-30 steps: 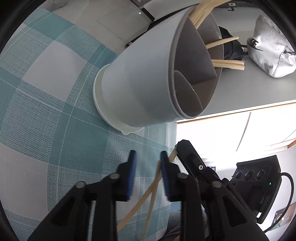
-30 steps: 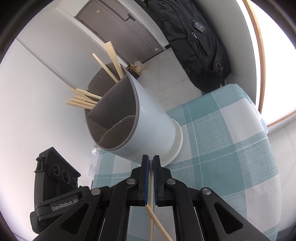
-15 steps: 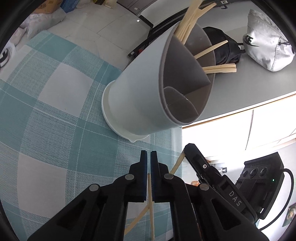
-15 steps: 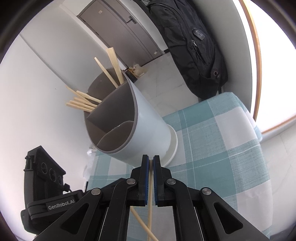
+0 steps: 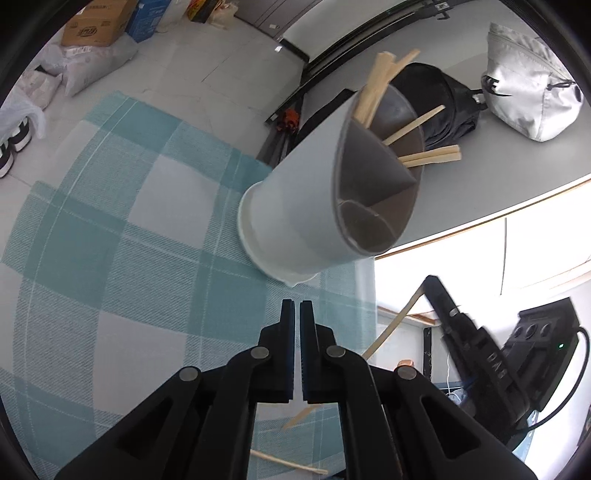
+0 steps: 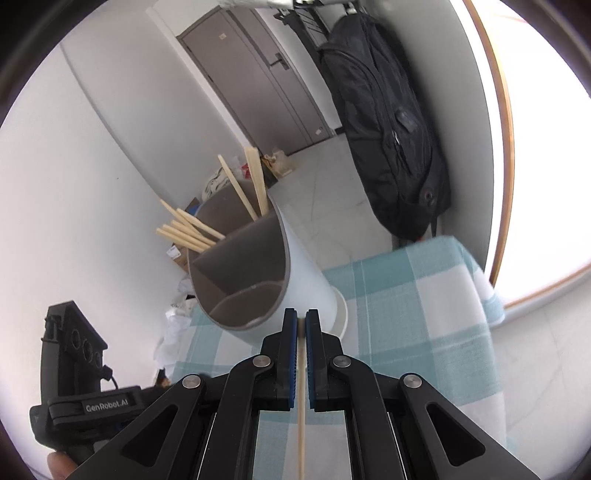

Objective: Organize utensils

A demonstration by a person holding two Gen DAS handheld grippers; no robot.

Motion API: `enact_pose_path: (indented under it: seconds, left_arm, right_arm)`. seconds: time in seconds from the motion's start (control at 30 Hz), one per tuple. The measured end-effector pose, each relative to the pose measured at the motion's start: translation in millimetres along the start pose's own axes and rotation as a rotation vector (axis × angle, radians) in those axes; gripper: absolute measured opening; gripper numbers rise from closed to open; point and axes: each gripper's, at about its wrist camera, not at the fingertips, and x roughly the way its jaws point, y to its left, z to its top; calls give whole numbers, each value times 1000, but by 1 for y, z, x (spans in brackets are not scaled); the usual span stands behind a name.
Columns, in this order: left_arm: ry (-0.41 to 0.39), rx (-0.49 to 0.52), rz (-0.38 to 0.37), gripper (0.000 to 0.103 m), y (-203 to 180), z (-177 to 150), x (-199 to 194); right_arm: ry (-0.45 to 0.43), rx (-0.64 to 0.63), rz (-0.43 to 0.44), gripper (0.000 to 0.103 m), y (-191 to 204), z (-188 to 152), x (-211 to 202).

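A white utensil holder [image 5: 295, 218] with grey dividers stands on the teal checked tablecloth [image 5: 110, 236]; it also shows in the right wrist view [image 6: 306, 284]. Several wooden chopsticks [image 5: 373, 88] stick out of its far compartment [image 6: 188, 229]. My left gripper [image 5: 297, 314] is shut, with nothing visible between its pads. My right gripper [image 6: 301, 325] is shut on a chopstick [image 6: 301, 424] and holds it above the cloth near the holder. The right gripper [image 5: 443, 306] with its chopstick [image 5: 391, 325] shows in the left wrist view. One chopstick [image 5: 288, 461] lies on the cloth.
The cloth's edge [image 5: 369, 295] runs just right of the holder. A black backpack [image 6: 388, 122] and a silver bag [image 5: 528, 88] sit on the floor beyond. Boxes [image 5: 96, 26] and shoes [image 5: 14, 144] lie at the far left. The left gripper's body [image 6: 74, 369] shows at lower left.
My left gripper closed from open and drew back from the holder. My right gripper lifted with its chopstick, moving away from the holder. The second chopstick left the right wrist view.
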Motion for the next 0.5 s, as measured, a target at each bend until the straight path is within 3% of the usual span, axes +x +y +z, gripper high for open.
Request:
enact_pose_path:
  seconds: [0.1,0.13,0.2,0.23,0.33,0.5]
  left_arm:
    - [12,-1,49,0,5,-4,-7]
    - [15,8,74,7,5,-8,-11]
    - [9,26,117,41,6,-19,-21]
    - [-14,27,125,64,7,-25,-27]
    - [-41,40,180,68,6,-41,-38]
    - [71,29,294,68,2,-71,-17]
  right_arm:
    - [-39,-43,4,4,7,9,-8]
    - [-49,-50,10,4,9,11,-12]
    - [-60,-65,26,4,14,15,-19]
    - [-65,-72,31,4,15,16,-22]
    - [-82,-97,58,4,21,18,-34]
    - [-109,-117,111,4,23,16,-49]
